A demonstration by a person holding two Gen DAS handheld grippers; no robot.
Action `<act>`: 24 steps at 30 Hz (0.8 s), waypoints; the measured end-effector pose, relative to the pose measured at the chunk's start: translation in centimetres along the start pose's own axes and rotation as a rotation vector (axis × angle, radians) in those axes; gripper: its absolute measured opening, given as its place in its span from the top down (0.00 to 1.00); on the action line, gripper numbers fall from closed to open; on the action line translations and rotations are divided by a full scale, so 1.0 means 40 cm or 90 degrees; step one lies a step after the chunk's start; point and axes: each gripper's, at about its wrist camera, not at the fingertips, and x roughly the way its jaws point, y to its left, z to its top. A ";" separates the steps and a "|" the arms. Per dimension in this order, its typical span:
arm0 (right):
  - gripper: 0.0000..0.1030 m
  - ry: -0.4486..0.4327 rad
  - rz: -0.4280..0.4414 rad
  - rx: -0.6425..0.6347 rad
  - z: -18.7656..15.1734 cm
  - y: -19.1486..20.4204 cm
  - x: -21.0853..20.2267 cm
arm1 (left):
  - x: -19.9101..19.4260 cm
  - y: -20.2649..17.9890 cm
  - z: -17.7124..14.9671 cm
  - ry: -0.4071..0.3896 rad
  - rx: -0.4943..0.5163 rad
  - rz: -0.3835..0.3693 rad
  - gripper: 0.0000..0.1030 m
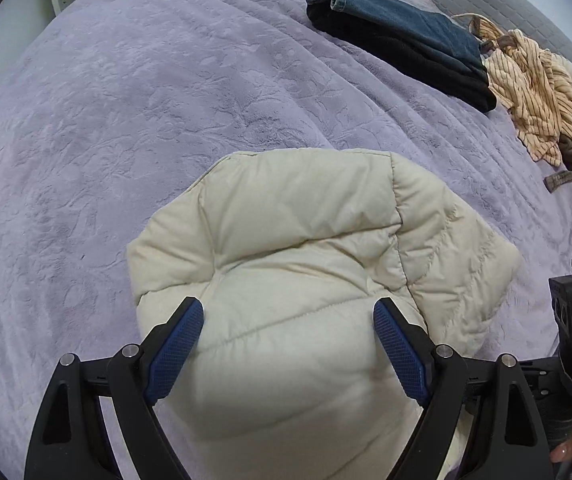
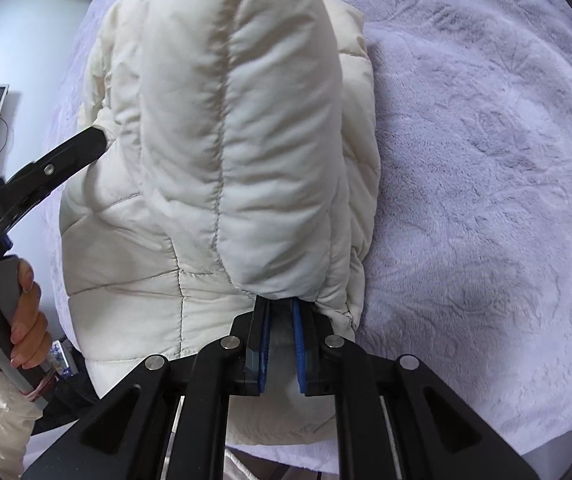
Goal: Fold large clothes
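Padding makes the cream puffer jacket [image 1: 306,280] bulky, light and springy, so it is best taken at a hem or seam; it is laid on the purple bedspread [image 1: 126,140]. A raised fold is pinched at its edge by the right gripper [image 2: 282,320], jaws nearly closed on fabric. The left gripper [image 1: 288,312] is held spread wide over the jacket, holding nothing.

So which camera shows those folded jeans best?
The left wrist view. The jeans lie folded on a black garment at the far side of the bed, unobstructed. The right wrist view shows none of them; the jacket fills it.
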 end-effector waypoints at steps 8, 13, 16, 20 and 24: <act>0.88 0.007 -0.023 -0.032 0.013 0.056 -0.053 | -0.107 0.021 -0.080 0.002 -0.033 0.017 0.15; 0.88 0.006 -0.032 -0.051 0.024 0.088 -0.086 | -0.156 0.040 -0.120 0.016 -0.062 0.015 0.15; 0.88 -0.001 -0.042 -0.063 0.019 0.118 -0.106 | -0.186 0.054 -0.136 0.021 -0.085 0.018 0.15; 0.87 -0.013 -0.057 -0.078 0.004 0.158 -0.148 | -0.222 0.063 -0.143 0.022 -0.107 0.026 0.15; 0.28 -0.046 -0.070 -0.092 0.004 0.201 -0.200 | -0.265 0.067 -0.150 0.013 -0.119 0.045 0.15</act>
